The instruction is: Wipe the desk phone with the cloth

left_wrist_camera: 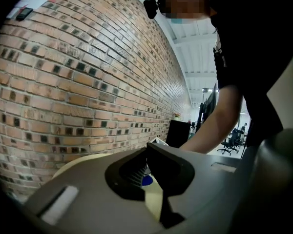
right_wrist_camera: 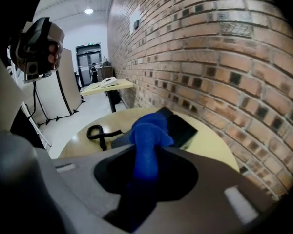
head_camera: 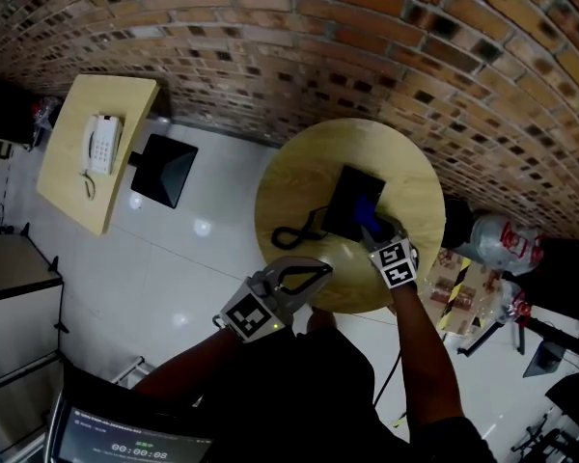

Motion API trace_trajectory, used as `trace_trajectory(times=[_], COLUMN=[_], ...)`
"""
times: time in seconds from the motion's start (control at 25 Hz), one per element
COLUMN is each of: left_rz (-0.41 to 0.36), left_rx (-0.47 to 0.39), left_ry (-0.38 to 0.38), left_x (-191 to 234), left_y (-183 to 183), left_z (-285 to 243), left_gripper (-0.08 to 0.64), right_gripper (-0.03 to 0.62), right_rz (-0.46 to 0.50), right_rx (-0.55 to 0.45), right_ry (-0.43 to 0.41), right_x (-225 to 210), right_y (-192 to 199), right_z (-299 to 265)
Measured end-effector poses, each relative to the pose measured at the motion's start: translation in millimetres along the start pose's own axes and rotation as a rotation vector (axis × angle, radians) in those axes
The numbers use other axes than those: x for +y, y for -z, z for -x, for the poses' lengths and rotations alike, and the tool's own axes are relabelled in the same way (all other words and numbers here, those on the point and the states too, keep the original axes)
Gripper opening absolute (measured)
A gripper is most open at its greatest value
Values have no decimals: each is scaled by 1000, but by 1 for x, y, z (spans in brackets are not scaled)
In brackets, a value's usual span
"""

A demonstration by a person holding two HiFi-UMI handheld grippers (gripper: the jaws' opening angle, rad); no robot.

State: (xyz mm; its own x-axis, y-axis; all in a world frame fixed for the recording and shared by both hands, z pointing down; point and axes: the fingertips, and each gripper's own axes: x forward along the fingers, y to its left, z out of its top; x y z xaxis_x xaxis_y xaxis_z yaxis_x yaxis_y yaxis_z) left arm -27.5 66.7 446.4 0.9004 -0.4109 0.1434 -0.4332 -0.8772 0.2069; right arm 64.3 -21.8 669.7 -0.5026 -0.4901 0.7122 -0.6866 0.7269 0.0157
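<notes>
A black desk phone point(head_camera: 345, 201) point(right_wrist_camera: 183, 126) lies on a round wooden table point(head_camera: 415, 177). Its coiled cord point(head_camera: 294, 231) point(right_wrist_camera: 97, 132) trails off to the left. My right gripper point(head_camera: 372, 230) point(right_wrist_camera: 146, 152) is shut on a blue cloth point(head_camera: 367, 212) point(right_wrist_camera: 147, 133). The bunched end of the cloth sits over the near side of the phone. My left gripper point(head_camera: 323, 271) point(left_wrist_camera: 147, 168) hovers at the table's near edge, left of the phone, touching nothing. Its fingertips meet, with nothing between them.
A brick wall point(head_camera: 367, 56) curves round behind the table. A rectangular table point(head_camera: 72, 177) at the far left carries a white phone point(head_camera: 101, 143), with a black box point(head_camera: 162, 170) beside it. Bags and stands point(head_camera: 487, 258) crowd the floor on the right.
</notes>
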Motion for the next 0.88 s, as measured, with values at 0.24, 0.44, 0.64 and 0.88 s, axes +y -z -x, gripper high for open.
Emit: trace_trajectory(times=[0.24,0.44,0.64,0.88], left_rz=[-5,-6,-11,1], left_rx=[8,43,58,68], left_ry=[46,57,49,35], left_x=[-13,-20,-19,-18], left_y=[-1,9,12,14], left_z=[-24,-40,-48,-57], left_gripper=[0,0,0,2], right_gripper=[100,100,100,103], right_rz=[-108,-200,-258,-399], right_rx=[33,92,175,170], right_ry=[129,146,122,74], right_x=[-76,-109,-115,-120], right_y=[44,98,136,150], right_z=[37,38,24,12])
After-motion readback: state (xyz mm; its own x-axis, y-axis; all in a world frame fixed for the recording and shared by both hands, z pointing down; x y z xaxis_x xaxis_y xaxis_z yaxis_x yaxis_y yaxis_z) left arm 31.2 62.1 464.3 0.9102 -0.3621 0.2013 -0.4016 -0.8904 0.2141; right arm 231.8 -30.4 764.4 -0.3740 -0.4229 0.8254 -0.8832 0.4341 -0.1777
